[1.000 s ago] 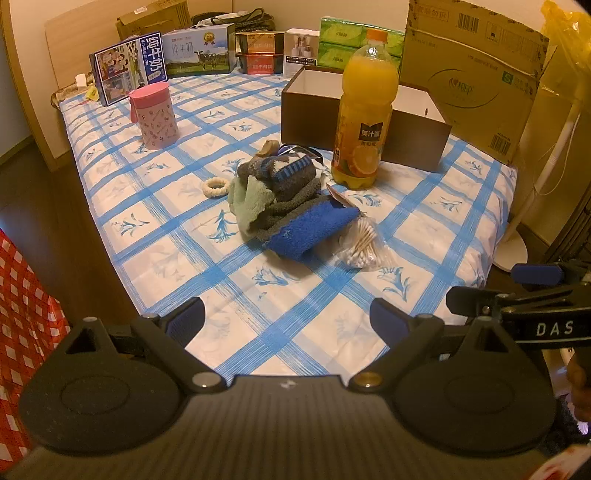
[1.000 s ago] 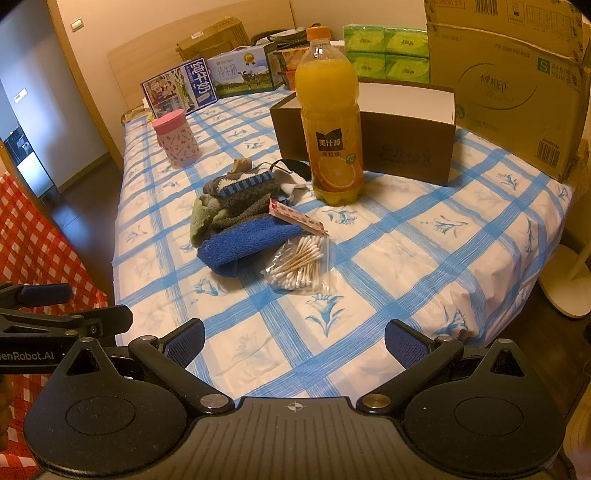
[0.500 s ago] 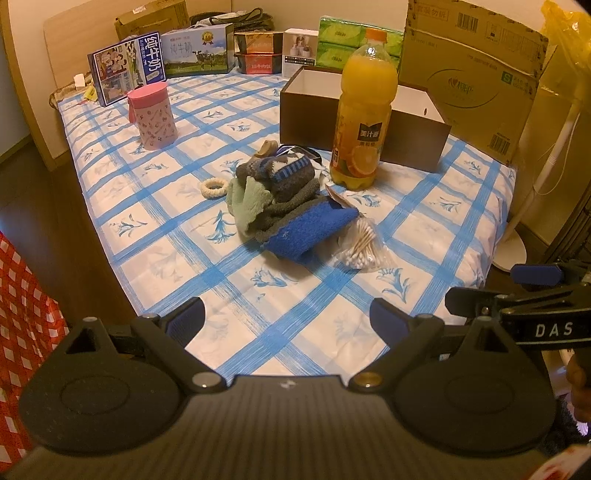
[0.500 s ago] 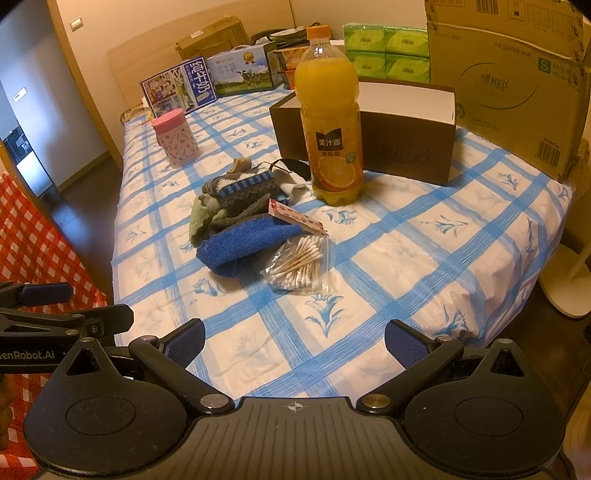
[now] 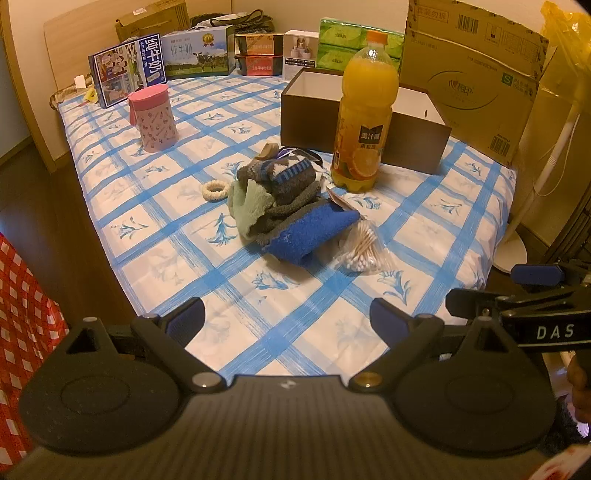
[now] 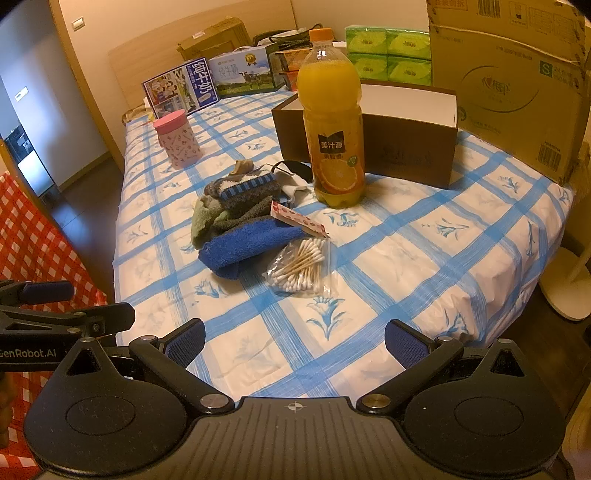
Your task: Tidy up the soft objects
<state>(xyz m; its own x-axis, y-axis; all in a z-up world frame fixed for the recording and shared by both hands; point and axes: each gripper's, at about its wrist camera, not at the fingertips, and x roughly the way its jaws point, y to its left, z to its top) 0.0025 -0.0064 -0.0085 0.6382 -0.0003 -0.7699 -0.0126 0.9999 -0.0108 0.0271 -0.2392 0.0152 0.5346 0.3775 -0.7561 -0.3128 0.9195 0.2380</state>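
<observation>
Both the left hand-held gripper [image 5: 287, 320] and right hand-held gripper [image 6: 294, 341] hang spread and empty, a heap of blue, grey and green soft cloths [image 5: 291, 206] lying at 12 o'clock, apparently touching the clear bag of cotton swabs [image 6: 301, 264].

Warm dim light; cream wall [image 6: 155, 33]; dark wood floor [image 5: 33, 206]; wooden headboard [image 5: 74, 33]; red checked cloth [image 6: 33, 229].

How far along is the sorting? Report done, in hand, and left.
Done: nothing visible; the brown box shows only a bare white inner wall, though its floor is hidden. In hand: nothing; the left gripper and right gripper hang open over the near edge of the table. Left: the whole pile of soft cloths, topped by the blue towel, sits unsorted beside the juice bottle.
</observation>
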